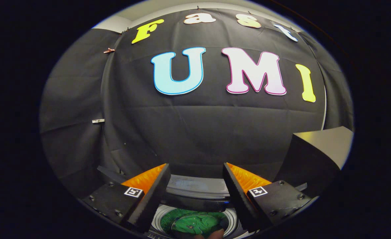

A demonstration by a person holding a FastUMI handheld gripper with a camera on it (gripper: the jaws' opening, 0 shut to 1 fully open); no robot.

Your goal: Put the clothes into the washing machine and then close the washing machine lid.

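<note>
My gripper (195,171) stands open high above the washing machine, with nothing between its fingers. Down between and below the fingers I see the machine's round drum opening (230,220) with a green garment (195,223) lying inside it. The machine's dark lid (195,196) stands raised at the back of the opening, just beyond the fingers. The front part of the machine is hidden below the fingers.
The black cloth wall (198,126) of the booth rises right behind the machine. A dark box-like block with a pale top (318,156) stands to the right of the right finger.
</note>
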